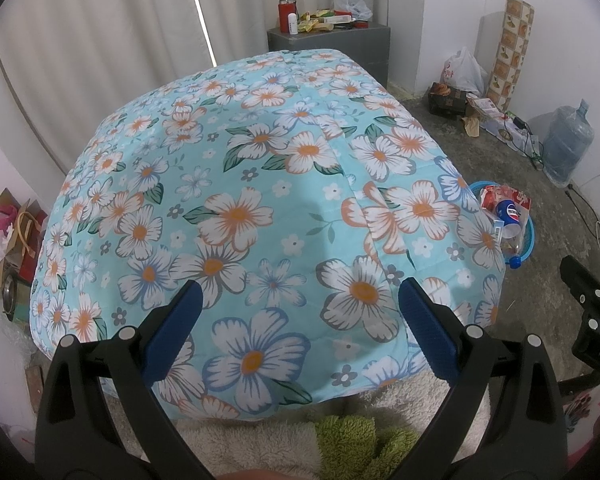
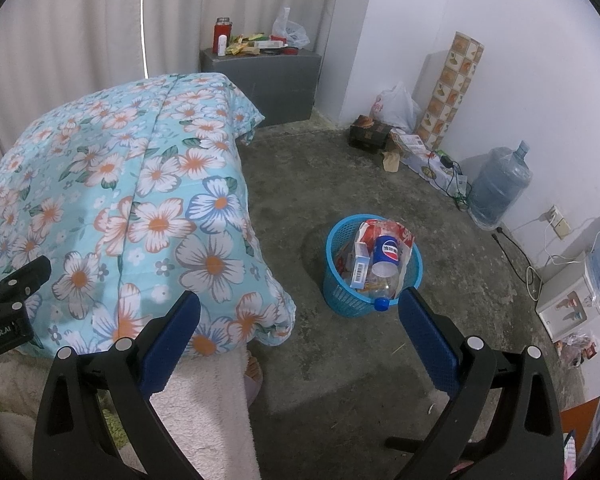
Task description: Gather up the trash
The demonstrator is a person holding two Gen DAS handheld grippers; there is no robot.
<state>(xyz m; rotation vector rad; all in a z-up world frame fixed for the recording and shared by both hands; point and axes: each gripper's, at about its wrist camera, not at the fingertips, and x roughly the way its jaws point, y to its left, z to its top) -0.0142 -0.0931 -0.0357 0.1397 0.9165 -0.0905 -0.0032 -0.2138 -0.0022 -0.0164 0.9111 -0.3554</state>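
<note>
trash sits heaped in a blue basket (image 2: 374,266) on the concrete floor (image 2: 380,184), just beside the corner of the bed. on top stand a pepsi cup (image 2: 386,254), a small box (image 2: 360,266) with a barcode and a clear bottle (image 2: 380,288) whose blue cap hangs over the rim. red wrapping shows behind them. the pile rises above the basket's edge.

right gripper (image 2: 300,320) hangs above the floor with its jaws spread wide and nothing between them; the basket lies just ahead of it, nearer its right finger. left gripper (image 1: 300,308) is likewise spread and empty, over the floral quilt (image 1: 260,184), which looks bare of litter.

more clutter lies well apart: a box (image 2: 370,134), a white bag (image 2: 394,108) and papers along the far wall near a water jug (image 2: 498,184), and packets on a grey cabinet (image 2: 260,76) in the corner. whether any of that counts as trash i cannot tell.

my worry is the overfull basket. anything dropped on top may slide off, and the bottle at the rim looks ready to tip out if the basket is nudged or lifted by one side. a cable (image 2: 512,248) trails on the floor by the wall and could snag a gripper reaching that way.
</note>
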